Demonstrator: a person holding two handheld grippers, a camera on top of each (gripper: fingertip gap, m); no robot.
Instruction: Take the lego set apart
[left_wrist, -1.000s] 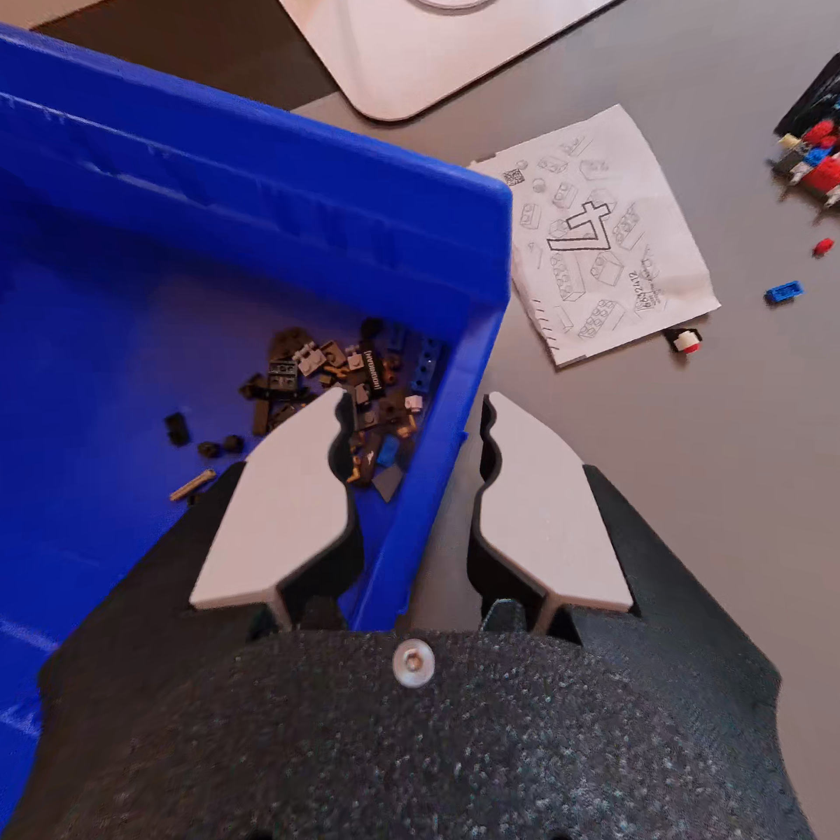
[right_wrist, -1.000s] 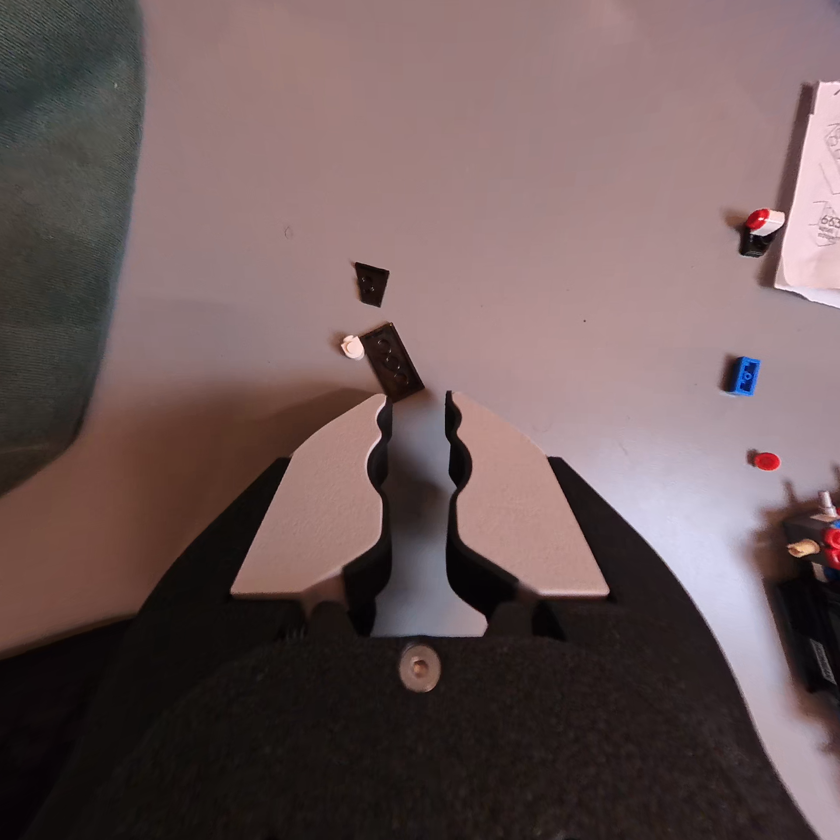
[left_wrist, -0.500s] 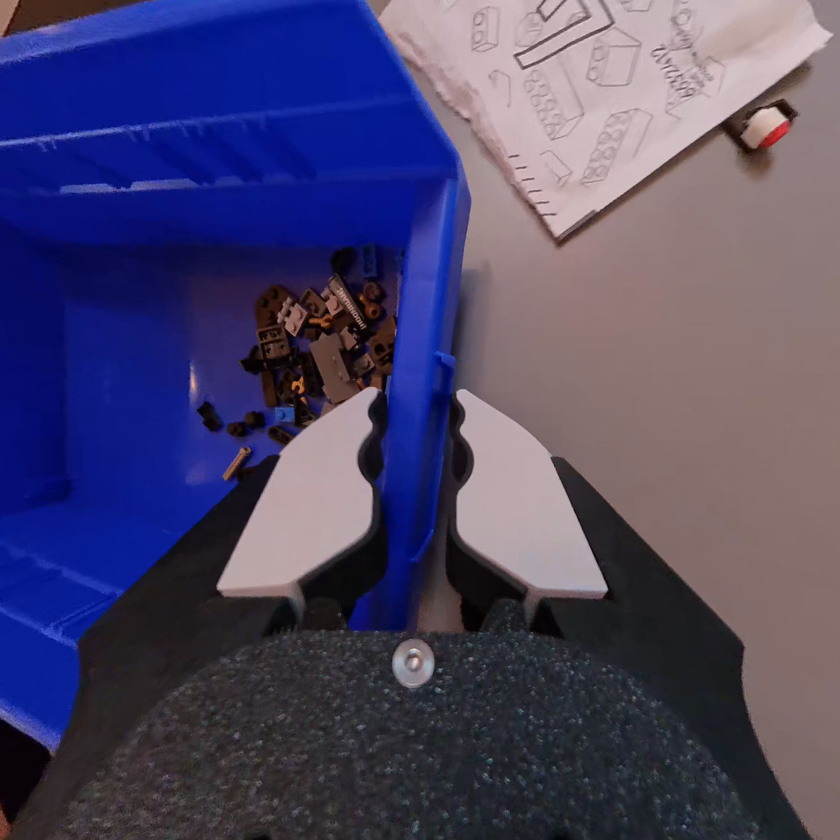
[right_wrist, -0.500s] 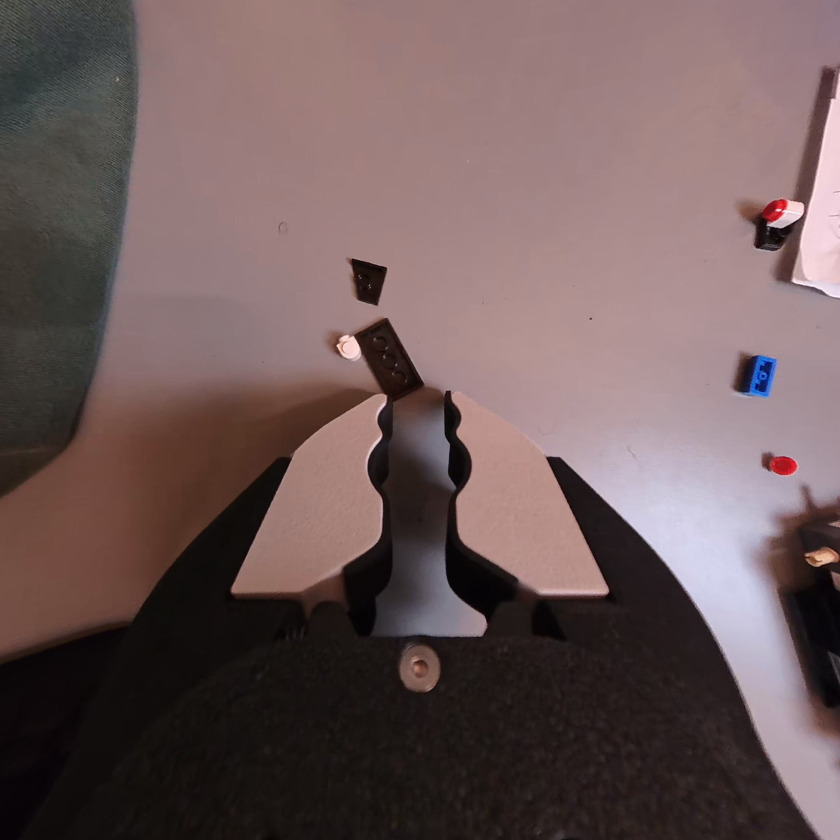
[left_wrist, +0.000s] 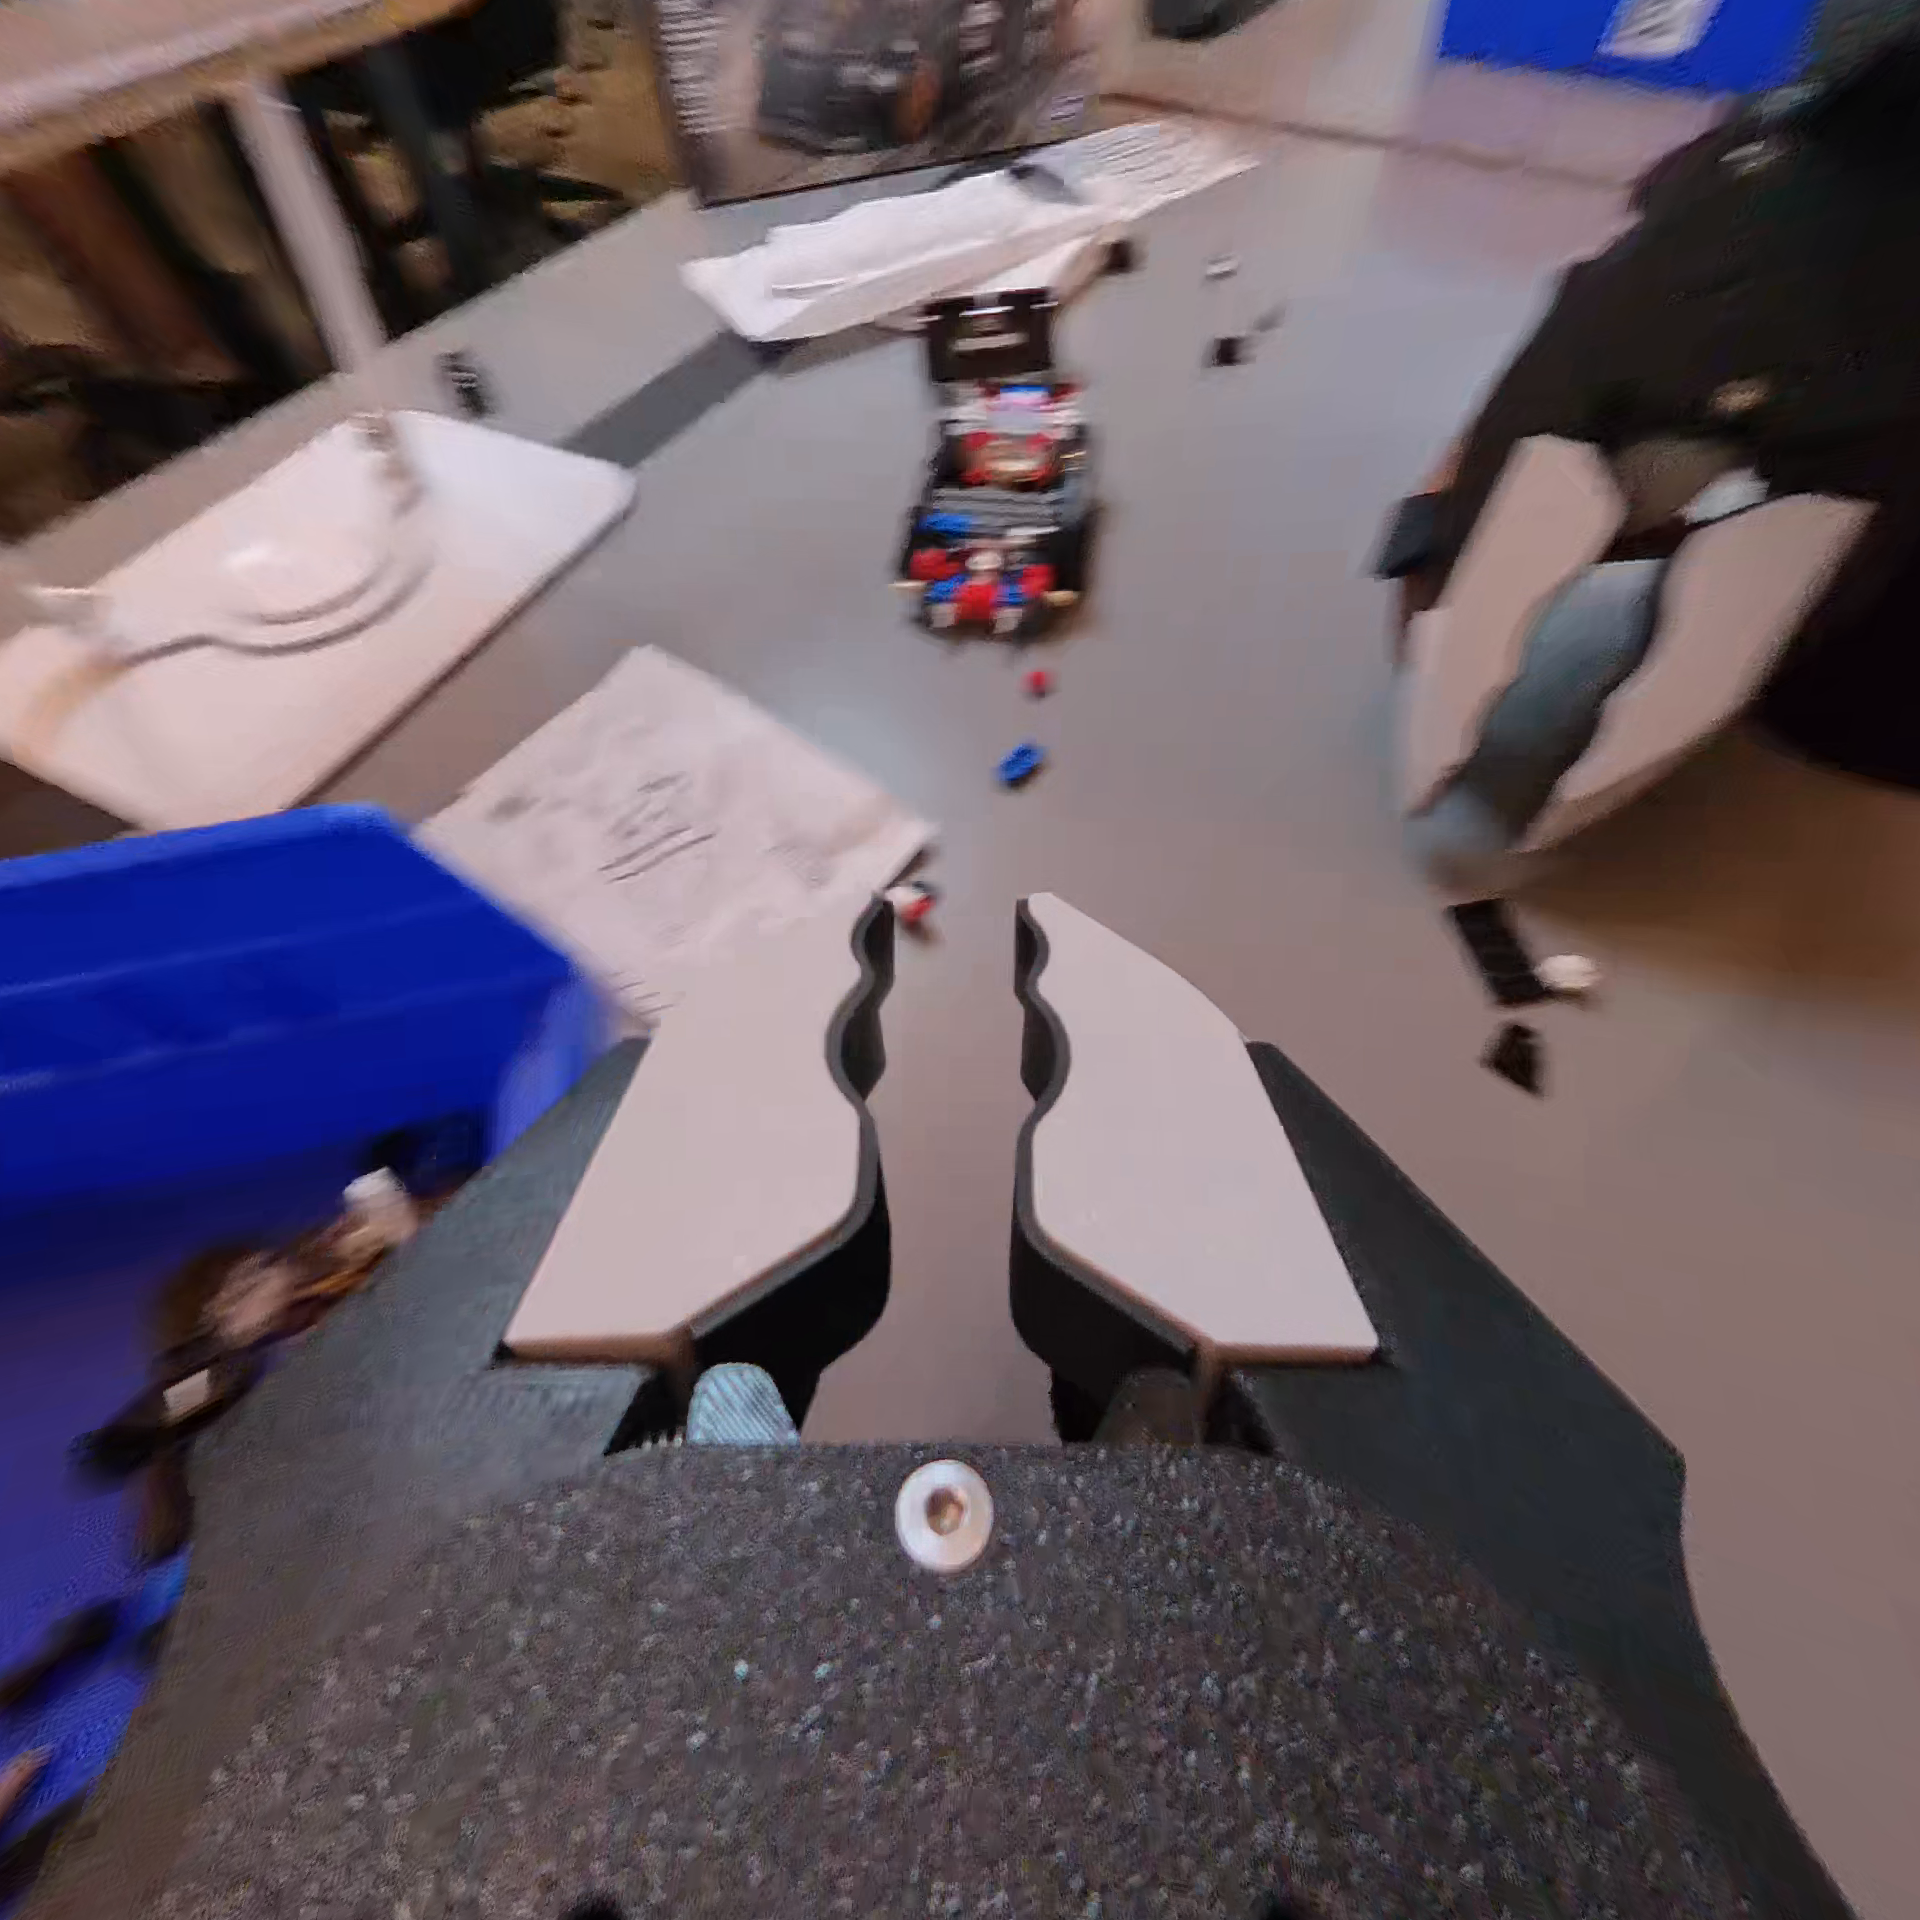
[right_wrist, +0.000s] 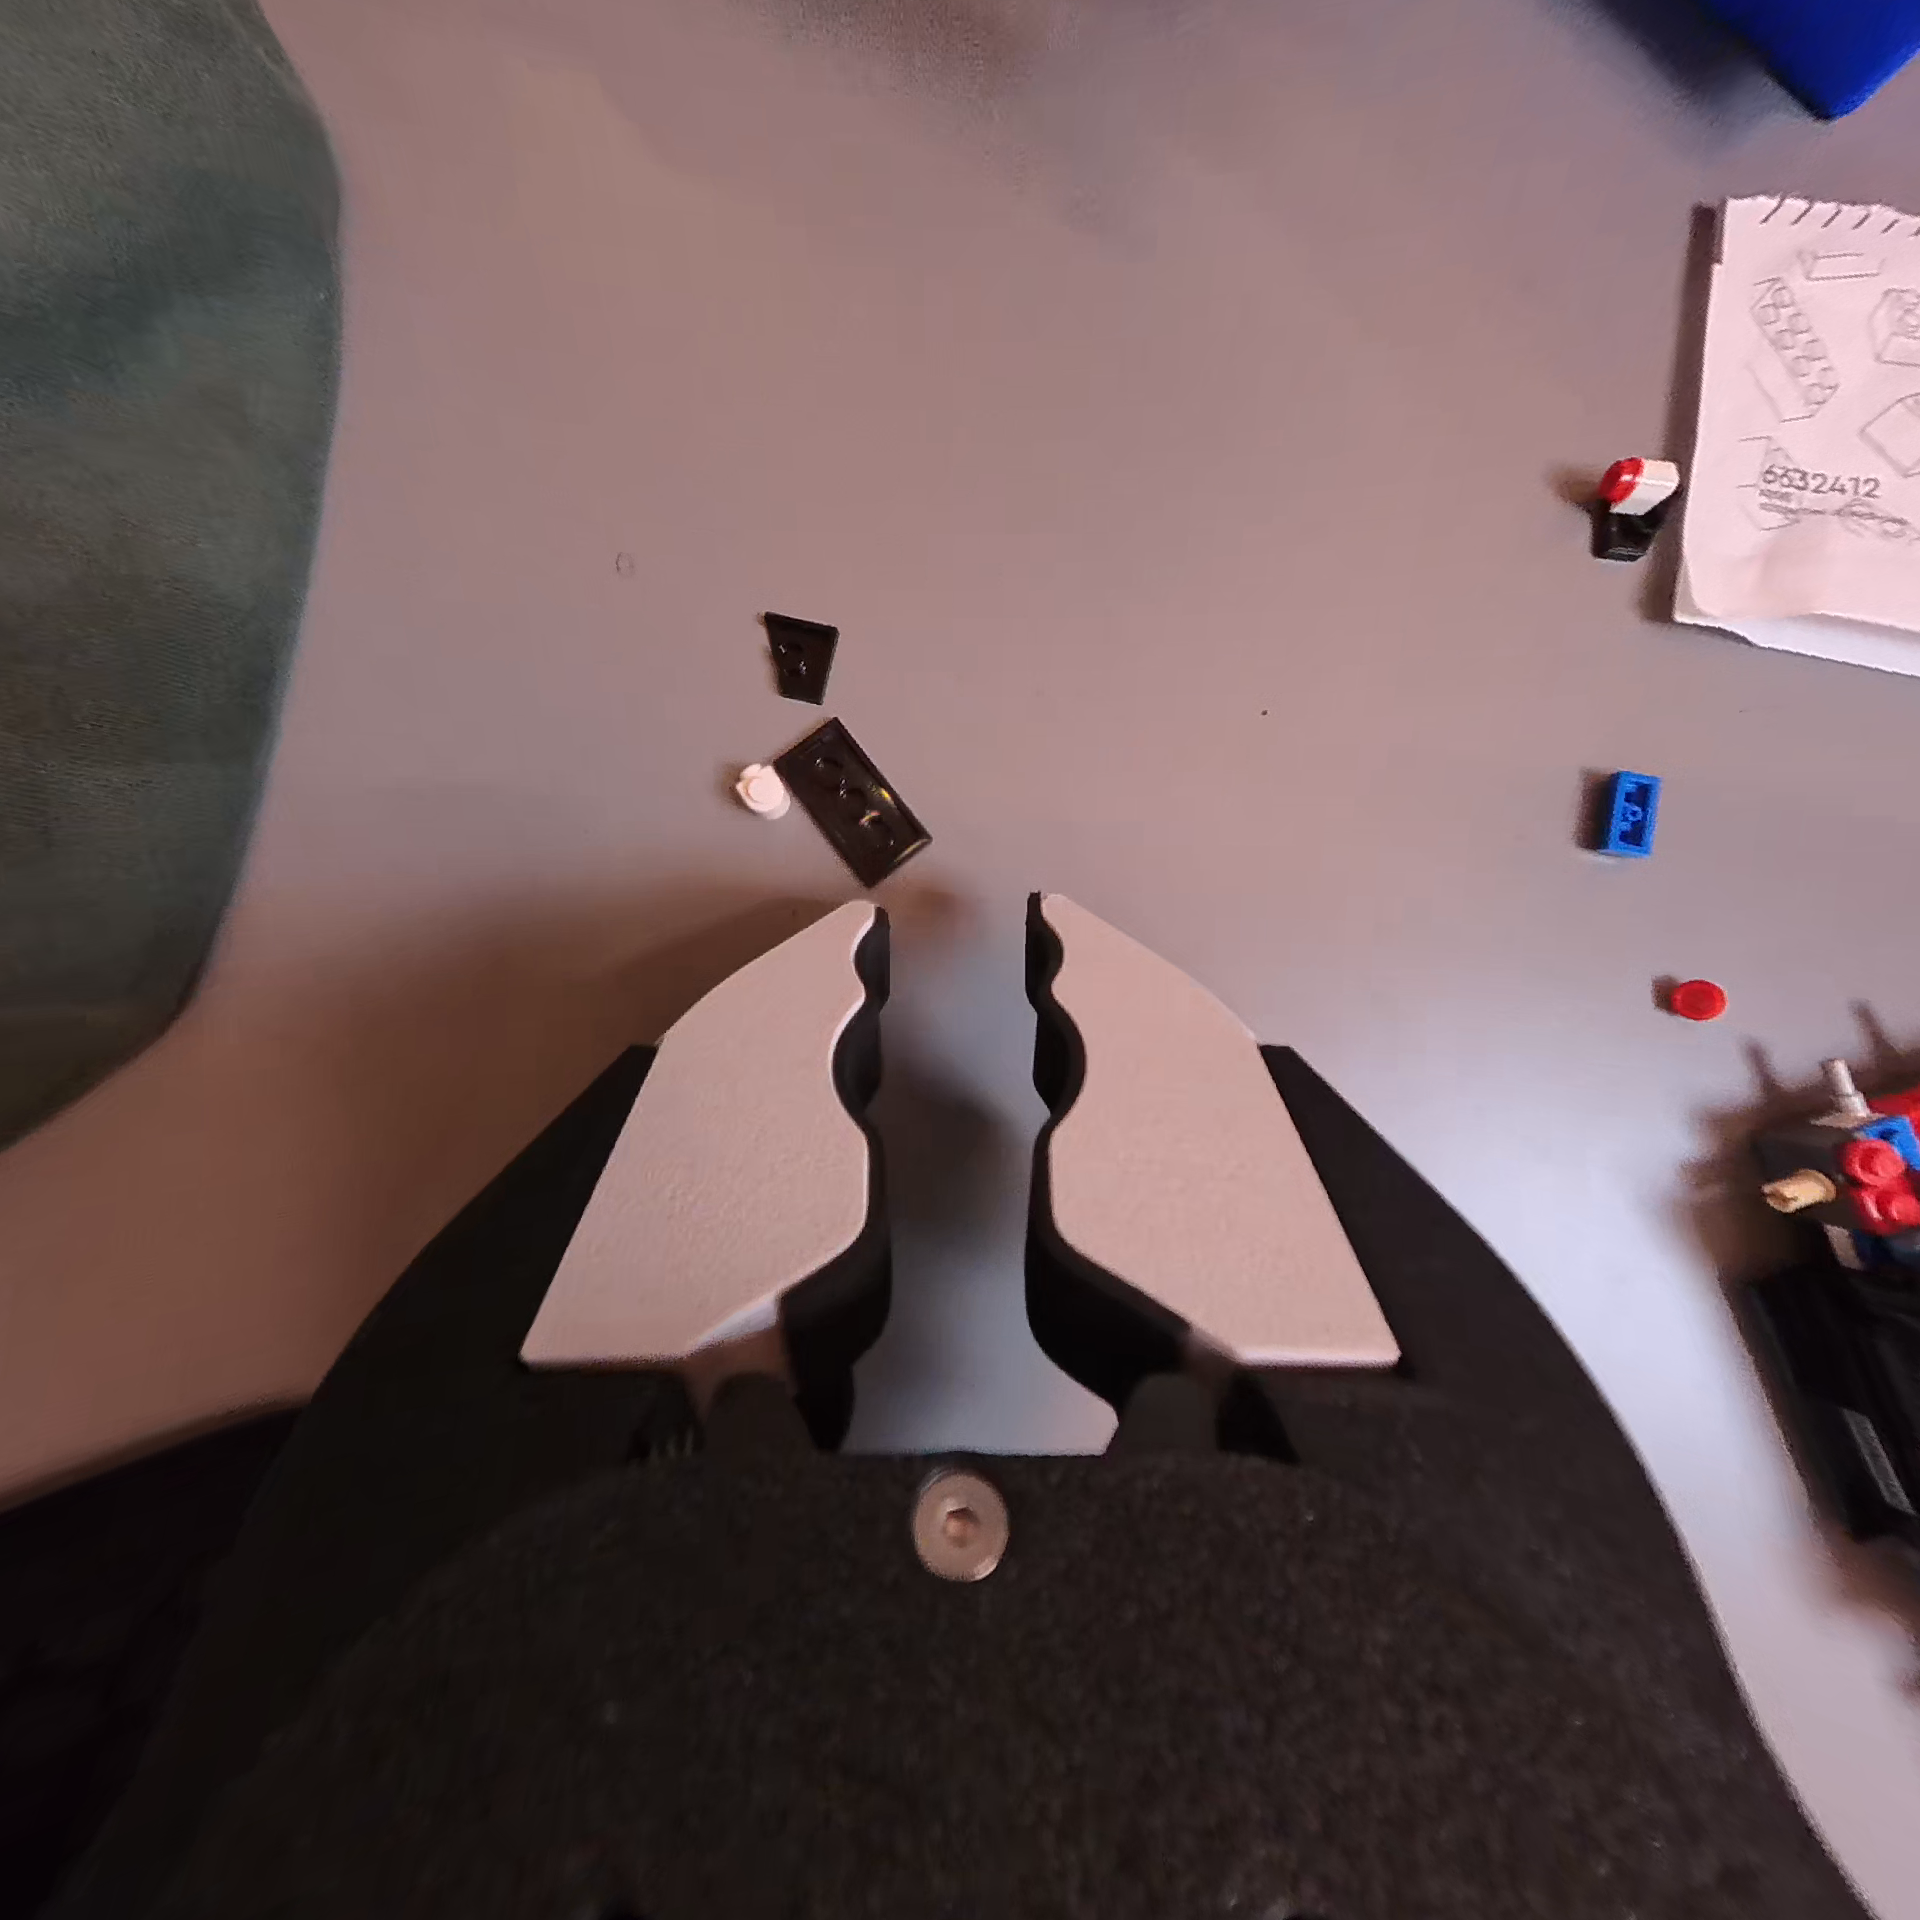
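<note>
grey table carries everything, largest first: blue bin at the left with loose pieces inside, then a printed paper sheet beside it, then the part-built lego set farther off, well apart from both tools. left gripper hangs empty, jaws parted, beside the bin. right gripper hovers low, likewise parted and empty, just short of a black plate; a white stud touches that plate, a black wedge lies near. judged step: gathering stripped pieces. next, the right jaws need to straddle the thin plate and pinch its edges.
</note>
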